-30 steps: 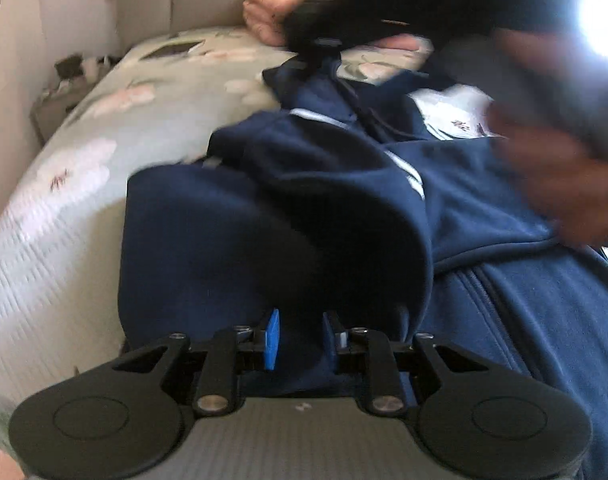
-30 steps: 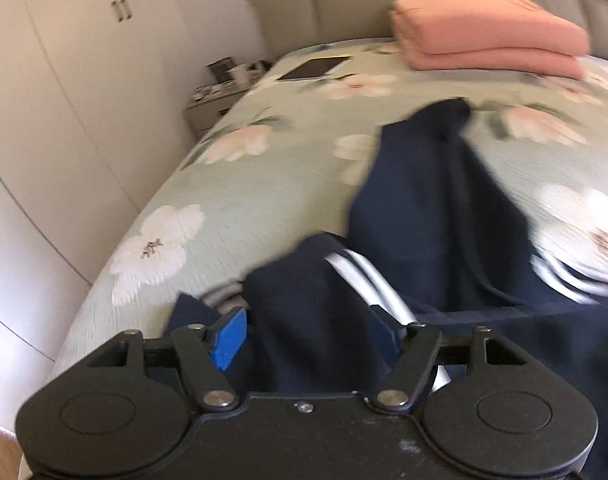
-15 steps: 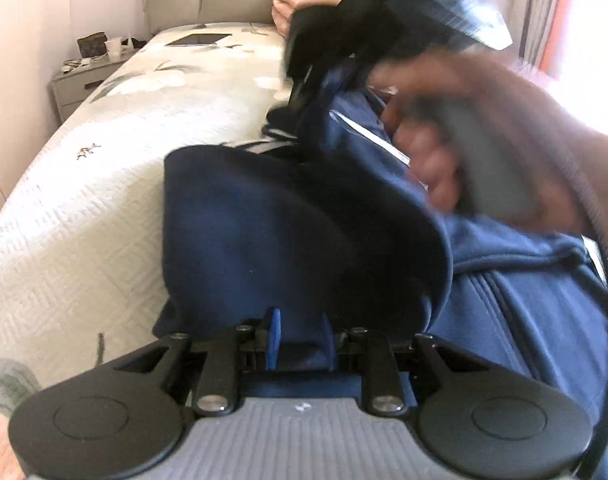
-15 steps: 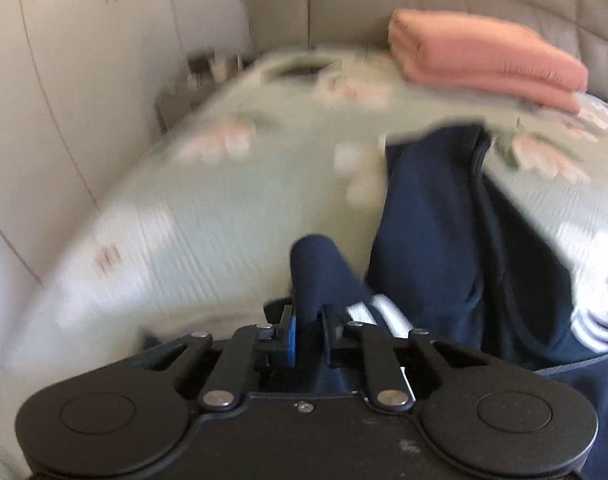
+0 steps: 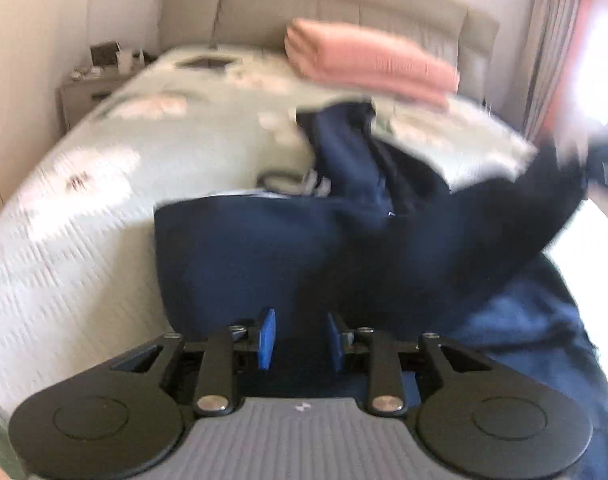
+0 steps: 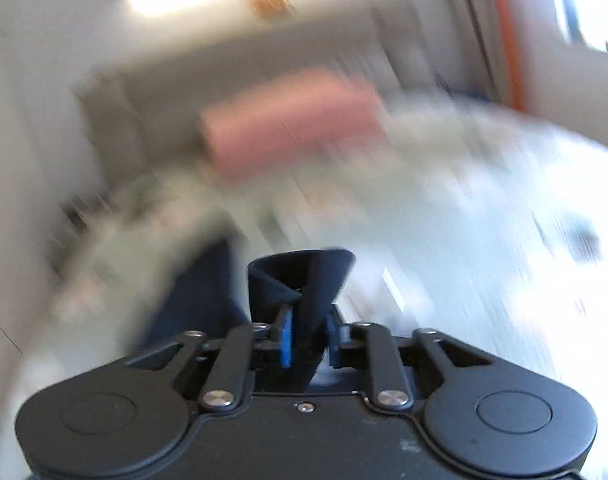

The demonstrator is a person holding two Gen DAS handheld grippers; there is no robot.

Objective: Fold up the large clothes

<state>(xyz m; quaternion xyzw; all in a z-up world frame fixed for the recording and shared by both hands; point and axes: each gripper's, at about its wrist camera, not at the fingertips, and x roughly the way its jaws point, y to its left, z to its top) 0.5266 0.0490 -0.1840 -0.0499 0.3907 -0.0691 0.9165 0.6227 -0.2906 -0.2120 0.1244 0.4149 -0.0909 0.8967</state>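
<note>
1. Navy garment (image 5: pixel 288 248) lies spread on the bed (image 5: pixel 84 240), near edge at the left gripper (image 5: pixel 300 344).
2. Left jaws narrow, fabric between them; grip unclear.
3. Right gripper (image 6: pixel 307 340) jaws pinch a raised navy fold.
4. Pink folded blanket (image 5: pixel 367 64) by the headboard.

Floral-quilted bed (image 5: pixel 84 240) with navy garment (image 5: pixel 304 260) and folded pink blanket (image 5: pixel 367 60).

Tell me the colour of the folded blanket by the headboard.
Salmon pink, clearest in the left wrist view: folded blanket.
</note>
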